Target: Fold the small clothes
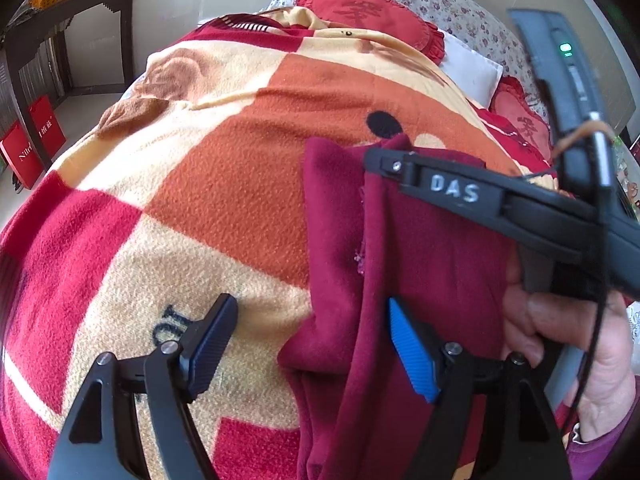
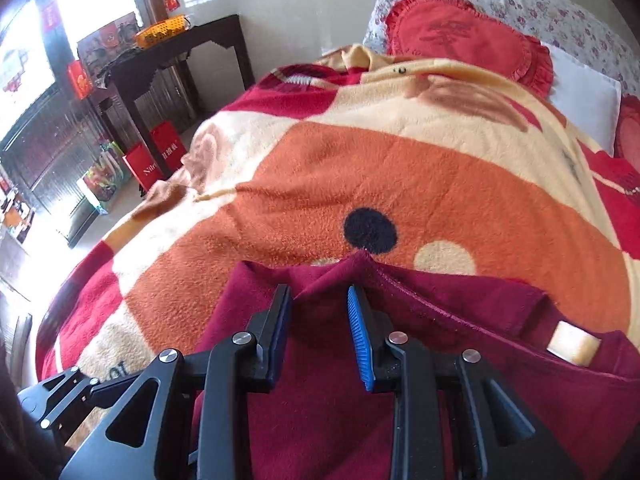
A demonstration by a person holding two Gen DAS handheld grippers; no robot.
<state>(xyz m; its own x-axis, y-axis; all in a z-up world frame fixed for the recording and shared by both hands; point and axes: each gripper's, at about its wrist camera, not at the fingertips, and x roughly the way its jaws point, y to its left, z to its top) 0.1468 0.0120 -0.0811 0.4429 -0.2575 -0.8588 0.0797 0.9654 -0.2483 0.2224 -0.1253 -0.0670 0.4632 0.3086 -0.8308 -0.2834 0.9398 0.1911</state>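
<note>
A dark red fleece garment (image 1: 432,248) lies partly folded on the right of the checked orange, cream and red blanket (image 1: 224,184). My left gripper (image 1: 312,348) stands open low over the garment's left edge, one finger above the blanket and the blue pad (image 1: 412,352) above the cloth. My right gripper (image 1: 380,160), held by a hand (image 1: 560,340), reaches in from the right to the garment's far edge. In the right wrist view the right gripper (image 2: 318,332) is shut on a raised ridge of the garment (image 2: 500,384), which peaks just ahead of the fingers. A tan label (image 2: 572,344) shows on the right.
Red heart-shaped pillows (image 2: 464,36) and a white pillow (image 2: 588,96) lie at the head of the bed. A dark wooden table (image 2: 176,52) with a yellow basket (image 2: 162,30) stands left of the bed. Red bags (image 2: 156,152) sit on the floor by the bed's left edge.
</note>
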